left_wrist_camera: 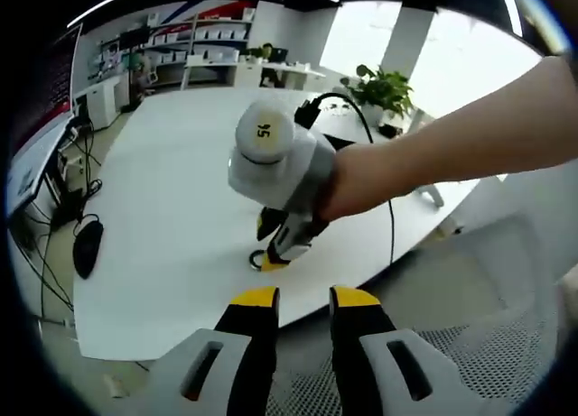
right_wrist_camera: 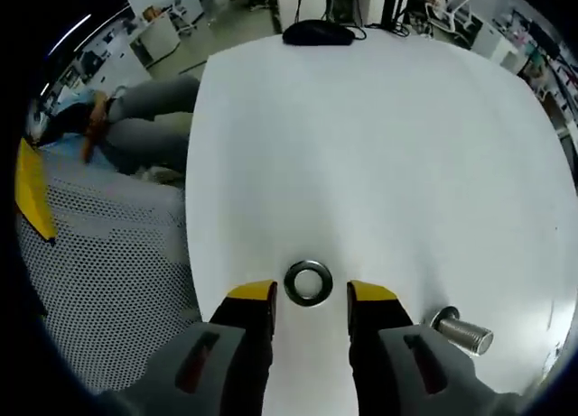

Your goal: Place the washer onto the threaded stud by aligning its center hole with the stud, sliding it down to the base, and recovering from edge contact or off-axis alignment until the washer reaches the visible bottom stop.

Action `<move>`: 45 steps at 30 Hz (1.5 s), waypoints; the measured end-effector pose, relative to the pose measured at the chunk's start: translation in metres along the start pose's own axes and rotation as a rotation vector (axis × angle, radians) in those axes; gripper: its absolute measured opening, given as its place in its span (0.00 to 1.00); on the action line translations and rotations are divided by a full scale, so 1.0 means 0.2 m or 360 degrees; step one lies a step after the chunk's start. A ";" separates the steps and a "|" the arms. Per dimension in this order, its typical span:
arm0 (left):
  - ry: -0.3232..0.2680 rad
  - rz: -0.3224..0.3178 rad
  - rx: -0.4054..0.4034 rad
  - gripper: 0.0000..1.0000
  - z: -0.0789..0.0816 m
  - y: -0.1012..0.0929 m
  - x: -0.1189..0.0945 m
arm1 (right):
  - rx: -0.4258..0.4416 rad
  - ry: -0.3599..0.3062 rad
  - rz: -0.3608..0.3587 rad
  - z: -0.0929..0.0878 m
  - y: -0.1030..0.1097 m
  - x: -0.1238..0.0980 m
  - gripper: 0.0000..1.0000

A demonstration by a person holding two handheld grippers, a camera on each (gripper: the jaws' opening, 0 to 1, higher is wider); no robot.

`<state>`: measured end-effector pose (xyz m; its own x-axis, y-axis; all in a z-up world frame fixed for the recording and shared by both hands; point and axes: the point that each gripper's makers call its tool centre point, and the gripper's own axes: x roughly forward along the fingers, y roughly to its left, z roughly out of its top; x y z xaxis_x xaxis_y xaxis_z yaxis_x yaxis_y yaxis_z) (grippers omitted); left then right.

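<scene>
Left gripper view
- left gripper (left_wrist_camera: 303,297): jaws parted, nothing between them, held back off the table edge; looks idle, watching
- right gripper (left_wrist_camera: 282,244): comes in from the right in a person's hand (left_wrist_camera: 361,181), tips down at the table (left_wrist_camera: 172,208); aimed low, likely to pick up the washer
- washer (left_wrist_camera: 258,261): partly seen as a dark ring at the right gripper's tips, flat on the table
- hard to tell: the other gripper's body hides most of the washer and any contact
- mouse (left_wrist_camera: 87,246): on the table's far left, well apart

Right gripper view
- right gripper (right_wrist_camera: 311,294): jaws open wide, straddling the washer, not closed on it; set for a grasp, my guess
- washer (right_wrist_camera: 308,282): flat on the table (right_wrist_camera: 379,145), between the yellow tips
- threaded stud (right_wrist_camera: 462,333): near, off to the right; appears tilted toward the lens, base partly hidden behind the right jaw, bottom stop unclear
- task state: washer not on the stud yet
- mesh chair (right_wrist_camera: 108,281): beside the table edge
</scene>
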<state>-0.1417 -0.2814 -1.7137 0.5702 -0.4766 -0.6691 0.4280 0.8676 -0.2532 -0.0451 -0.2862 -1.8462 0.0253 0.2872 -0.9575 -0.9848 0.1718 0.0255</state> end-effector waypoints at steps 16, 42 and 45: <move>-0.0002 -0.0013 0.0011 0.20 0.00 -0.01 0.00 | -0.0254 0.0060 0.0012 -0.02 -0.01 0.05 0.29; -0.0024 0.0009 -0.0011 0.19 0.01 0.01 0.00 | -0.0238 0.0430 -0.0057 -0.06 -0.01 0.02 0.25; -0.0025 0.0010 -0.0010 0.19 0.01 0.01 0.00 | -0.0244 0.0380 -0.0041 -0.07 0.00 0.00 0.25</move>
<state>-0.1394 -0.2807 -1.7117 0.5839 -0.4734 -0.6595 0.4200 0.8714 -0.2536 -0.0473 -0.2989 -1.8505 0.0273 0.0515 -0.9983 -0.9993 0.0263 -0.0260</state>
